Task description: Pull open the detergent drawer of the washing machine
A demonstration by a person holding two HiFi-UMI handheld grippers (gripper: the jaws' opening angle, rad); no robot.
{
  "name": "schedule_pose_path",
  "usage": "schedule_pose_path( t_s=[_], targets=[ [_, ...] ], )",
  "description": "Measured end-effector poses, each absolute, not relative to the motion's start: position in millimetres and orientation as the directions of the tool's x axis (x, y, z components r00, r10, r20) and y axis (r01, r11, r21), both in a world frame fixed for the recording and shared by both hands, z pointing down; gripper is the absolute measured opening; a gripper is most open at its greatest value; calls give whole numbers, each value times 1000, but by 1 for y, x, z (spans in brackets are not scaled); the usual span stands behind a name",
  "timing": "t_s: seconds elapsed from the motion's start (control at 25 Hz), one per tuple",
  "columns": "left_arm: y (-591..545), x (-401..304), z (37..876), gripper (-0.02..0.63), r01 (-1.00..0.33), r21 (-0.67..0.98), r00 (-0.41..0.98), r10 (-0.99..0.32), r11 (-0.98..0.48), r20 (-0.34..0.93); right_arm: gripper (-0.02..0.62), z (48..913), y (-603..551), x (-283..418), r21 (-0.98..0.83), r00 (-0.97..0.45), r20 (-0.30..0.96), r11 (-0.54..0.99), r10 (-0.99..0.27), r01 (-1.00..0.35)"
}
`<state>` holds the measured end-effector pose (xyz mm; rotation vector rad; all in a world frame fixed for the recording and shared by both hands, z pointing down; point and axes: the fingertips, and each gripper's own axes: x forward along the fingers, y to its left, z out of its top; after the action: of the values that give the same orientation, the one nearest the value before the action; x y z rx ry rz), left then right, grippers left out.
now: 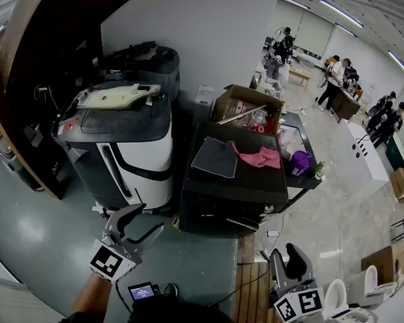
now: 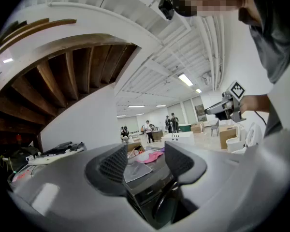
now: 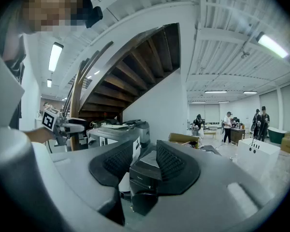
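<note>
A black front-loading washing machine (image 1: 232, 187) stands in the middle of the head view, with a grey cloth (image 1: 215, 157) and a pink cloth (image 1: 261, 157) on its top. Its dark front faces me, and I cannot make out the detergent drawer there. My left gripper (image 1: 138, 224) hangs low at the left, short of the machine, open and empty. My right gripper (image 1: 287, 260) is at the bottom right, farther from the machine, also open. In the left gripper view the washing machine (image 2: 150, 187) shows beyond the parted pads (image 2: 117, 164). The right gripper view frames the washing machine (image 3: 141, 170) between its pads (image 3: 170, 161).
A white and black appliance (image 1: 131, 153) stands just left of the washer, under a wooden staircase (image 1: 27, 79). A cardboard box (image 1: 246, 110) sits behind it and a purple container (image 1: 299, 161) on a side shelf. People stand far back. A white toilet (image 1: 337, 298) is at the bottom right.
</note>
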<state>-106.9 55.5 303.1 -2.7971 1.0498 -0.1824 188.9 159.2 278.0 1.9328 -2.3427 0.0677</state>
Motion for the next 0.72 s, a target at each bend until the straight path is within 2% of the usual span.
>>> schedule_pose_path(
  t_s=[0.44,0.72],
  targets=[
    [38,-119,313,264,-604,-179,781,-621,-777,63,152,286,145,161,23,-172,115,176,-978,-984],
    [37,-130,316,264,-588,-160,796,-602,-793,57,152,276,139,139,-31,-201,71,199,-977,-980]
  ],
)
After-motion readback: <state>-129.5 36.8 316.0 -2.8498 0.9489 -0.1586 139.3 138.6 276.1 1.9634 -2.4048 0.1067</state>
